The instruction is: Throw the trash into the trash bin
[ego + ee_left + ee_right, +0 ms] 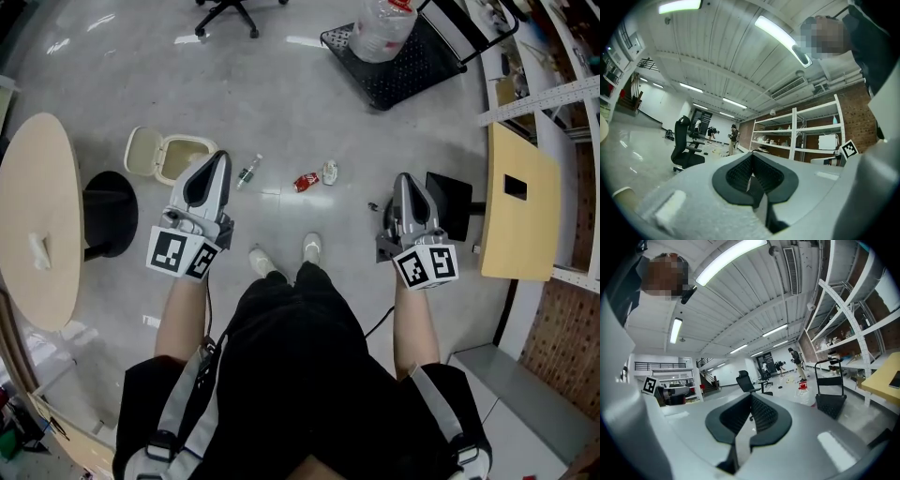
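While both grippers point level over the grey concrete floor (281, 103), the trash lies ahead of and below their jaws, on the floor between the two. Left gripper (218, 165): grey moulded shell, ribbed black pads, jaws closed together on nothing. Right gripper (403, 180): same build, jaws likewise pressed together and empty. Item one, plastic bottle (248, 172): clear, slim, green-labelled, lying flat with its long axis on a diagonal and its narrower end away from the person; it is the piece nearest the left gripper. Item two, crushed can (306, 181): red, dented metal, roughly midway between the grippers. Item three, a pale crumpled piece (330, 172) just beside the can, possibly a squashed cup; too small to tell. Trash bin (178, 142): cream plastic with rounded corners, lid swung open to the left, on the floor near the bottle and partly behind the left gripper's tip. By position the left hand is better placed for both bottle and bin; either gripper would need to tip downward and open before any pickup.
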The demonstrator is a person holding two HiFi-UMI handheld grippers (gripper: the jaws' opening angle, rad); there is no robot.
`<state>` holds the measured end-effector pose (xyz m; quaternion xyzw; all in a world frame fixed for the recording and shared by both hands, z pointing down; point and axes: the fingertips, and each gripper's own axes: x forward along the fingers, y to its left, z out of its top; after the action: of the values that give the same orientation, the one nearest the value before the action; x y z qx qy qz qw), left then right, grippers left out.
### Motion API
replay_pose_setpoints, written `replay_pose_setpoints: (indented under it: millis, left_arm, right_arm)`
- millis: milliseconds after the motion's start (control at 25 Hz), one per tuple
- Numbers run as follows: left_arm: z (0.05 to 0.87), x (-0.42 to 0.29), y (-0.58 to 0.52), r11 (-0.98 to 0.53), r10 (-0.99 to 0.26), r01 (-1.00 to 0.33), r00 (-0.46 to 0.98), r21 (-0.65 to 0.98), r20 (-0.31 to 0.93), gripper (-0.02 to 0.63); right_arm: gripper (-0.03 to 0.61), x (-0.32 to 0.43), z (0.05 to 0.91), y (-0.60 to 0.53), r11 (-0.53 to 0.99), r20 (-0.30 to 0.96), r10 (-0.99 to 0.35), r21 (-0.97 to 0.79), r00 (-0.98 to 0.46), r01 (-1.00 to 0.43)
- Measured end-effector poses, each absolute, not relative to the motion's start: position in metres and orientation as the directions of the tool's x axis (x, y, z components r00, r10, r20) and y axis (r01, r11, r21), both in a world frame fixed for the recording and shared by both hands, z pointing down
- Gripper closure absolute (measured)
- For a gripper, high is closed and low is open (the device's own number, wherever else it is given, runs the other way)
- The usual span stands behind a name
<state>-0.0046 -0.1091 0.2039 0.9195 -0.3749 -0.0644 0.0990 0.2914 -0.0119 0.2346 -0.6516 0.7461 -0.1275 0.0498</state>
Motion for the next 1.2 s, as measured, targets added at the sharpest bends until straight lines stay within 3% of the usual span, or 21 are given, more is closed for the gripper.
replay_pose_setpoints:
  millis: [680,1200]
  left_arm:
    - [0.315,0.114,-0.114,-0.745,-0.621,-0.629,0.776,0.222,0.115,0.609]
    - [0.478,0.106,-0.099,-0.807,-0.527,-0.563,0.823,0.177,0.213,0.609]
  right_arm:
    - [0.574,0.368,0.363,-0.032,0.083,0.268,-0.947,-0.332,-0.178,-0.94]
    - [0.574,0.354,0.504,-0.03,0.009,0.323,-0.939,-0.321,-0.118,-0.947]
